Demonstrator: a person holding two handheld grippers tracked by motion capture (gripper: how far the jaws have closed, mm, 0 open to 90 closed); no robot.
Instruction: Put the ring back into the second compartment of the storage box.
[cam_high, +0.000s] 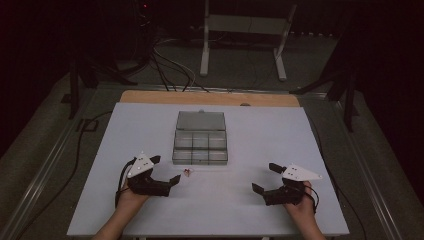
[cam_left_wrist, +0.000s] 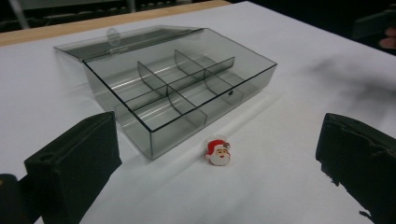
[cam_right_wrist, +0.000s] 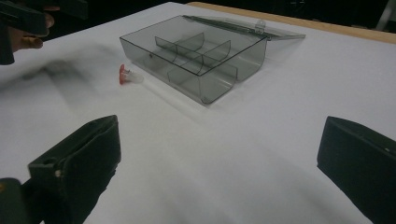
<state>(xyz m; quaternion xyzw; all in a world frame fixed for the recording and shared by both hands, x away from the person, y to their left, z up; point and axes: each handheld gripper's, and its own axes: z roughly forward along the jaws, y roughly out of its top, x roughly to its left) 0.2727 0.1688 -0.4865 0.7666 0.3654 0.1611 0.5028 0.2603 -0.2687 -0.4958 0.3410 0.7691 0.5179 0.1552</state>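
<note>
Santa ring (cam_left_wrist: 218, 152) — red-capped, white-bearded face — lies just beside the open clear box (cam_left_wrist: 177, 88); both grippers' jaws apart.

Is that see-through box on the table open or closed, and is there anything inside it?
Open and empty: the box has its lid folded back flat, and all its compartments are bare. The Santa trinket lies outside.

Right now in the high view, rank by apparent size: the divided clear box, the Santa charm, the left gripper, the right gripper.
1. Divided clear box, lid open.
2. Left gripper and right gripper: look alike, so unranked.
3. Santa charm, smallest by far.
</note>
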